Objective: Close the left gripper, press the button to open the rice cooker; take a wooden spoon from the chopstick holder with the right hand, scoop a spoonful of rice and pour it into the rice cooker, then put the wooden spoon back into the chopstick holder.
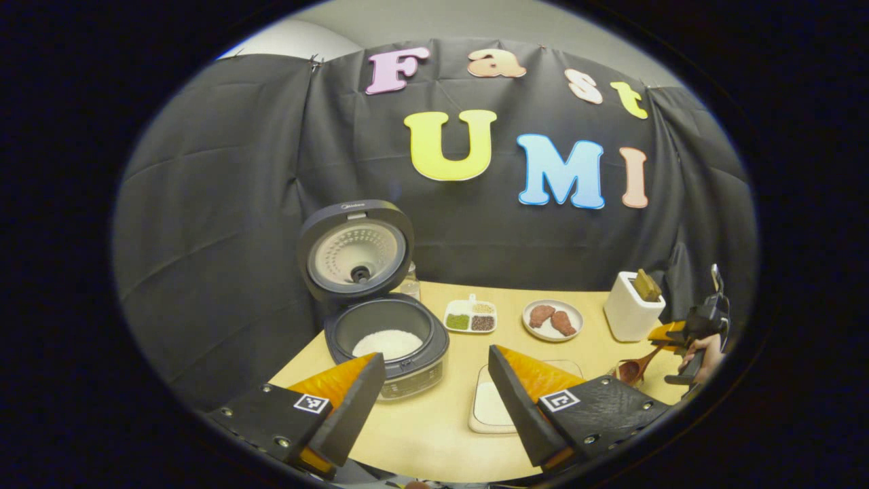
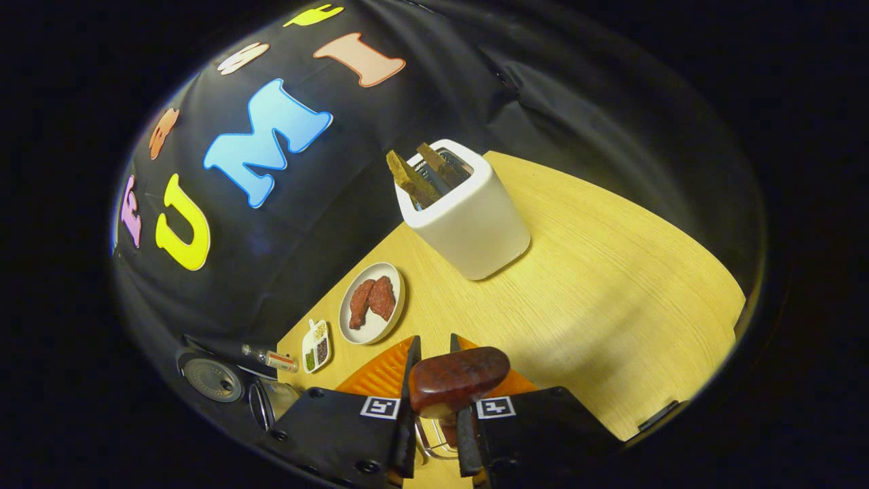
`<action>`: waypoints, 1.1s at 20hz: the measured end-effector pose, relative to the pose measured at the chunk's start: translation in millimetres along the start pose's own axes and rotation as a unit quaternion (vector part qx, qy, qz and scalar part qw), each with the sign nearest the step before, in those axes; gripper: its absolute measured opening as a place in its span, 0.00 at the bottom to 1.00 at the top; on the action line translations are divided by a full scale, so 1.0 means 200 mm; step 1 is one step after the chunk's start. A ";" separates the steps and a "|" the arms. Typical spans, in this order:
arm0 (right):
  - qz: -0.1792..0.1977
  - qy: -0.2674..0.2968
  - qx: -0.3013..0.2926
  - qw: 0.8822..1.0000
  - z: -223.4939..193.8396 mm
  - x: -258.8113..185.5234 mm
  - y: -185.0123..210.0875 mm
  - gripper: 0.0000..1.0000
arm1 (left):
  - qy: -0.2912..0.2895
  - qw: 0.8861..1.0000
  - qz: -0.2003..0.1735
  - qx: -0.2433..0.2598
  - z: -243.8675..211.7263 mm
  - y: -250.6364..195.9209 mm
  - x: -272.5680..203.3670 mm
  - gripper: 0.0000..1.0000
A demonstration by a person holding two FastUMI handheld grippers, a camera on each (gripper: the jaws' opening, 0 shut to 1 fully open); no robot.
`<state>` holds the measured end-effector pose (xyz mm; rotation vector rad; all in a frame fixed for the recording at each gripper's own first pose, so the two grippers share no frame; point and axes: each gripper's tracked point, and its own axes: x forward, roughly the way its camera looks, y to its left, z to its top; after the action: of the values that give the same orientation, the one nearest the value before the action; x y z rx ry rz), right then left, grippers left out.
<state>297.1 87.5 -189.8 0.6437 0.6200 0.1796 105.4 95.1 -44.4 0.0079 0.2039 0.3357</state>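
- R gripper (image 2: pixel 434 401): jaws nearly together, clamped on the handle of the dark reddish-brown wooden spoon (image 2: pixel 458 380). In the left gripper view we see that spoon's bowl (image 1: pixel 630 371) hanging low near the worktop's right edge, handle rising up-right into the R gripper (image 1: pixel 679 334). Long axis slanted; bowl points down-left, toward the worktop's middle.
- L gripper (image 1: pixel 434 401): jaws wide apart, holding nothing, hovering over the near edge of the pale wooden worktop (image 1: pixel 434 435).
- Shallow clear rectangular tray of white rice (image 1: pixel 492 407) sits by the near edge, just left of the spoon bowl.
- Dark grey round rice cooker (image 1: pixel 387 339) at the left edge, lid up, white rice in the pot.
- White square ceramic chopstick holder (image 2: pixel 468 217) near the far right corner, wooden utensils inside.
- Risks, our judgement: handle held near its end, so the spoon may twist in the grip; a slanted bowl would spill rice on the way to the cooker; the bowl may catch the tray's rim.
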 end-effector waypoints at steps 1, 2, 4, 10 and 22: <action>0.001 -0.010 0.003 1.000 0.03 -0.04 0.01 0.27 | -0.002 1.000 -0.007 0.000 0.00 0.00 0.01 0.96; -0.001 -0.020 0.004 1.000 0.05 -0.08 0.02 0.23 | -0.003 1.000 -0.015 -0.001 0.00 0.00 0.02 0.96; -0.009 -0.047 0.006 0.999 0.11 -0.17 0.03 0.22 | -0.007 0.999 -0.034 -0.007 0.02 0.01 0.06 0.96; -0.042 -0.122 0.008 0.992 0.20 -0.48 0.02 0.22 | -0.015 0.996 -0.092 -0.006 0.02 0.07 0.15 0.97; -0.096 -0.170 0.059 0.979 -0.10 -0.80 0.05 0.22 | -0.019 0.987 -0.161 -0.013 -0.06 0.32 0.24 0.96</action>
<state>156.6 50.7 -119.0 0.7059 0.3602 -0.1472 126.2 170.0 -63.3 -0.0446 0.1600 0.0157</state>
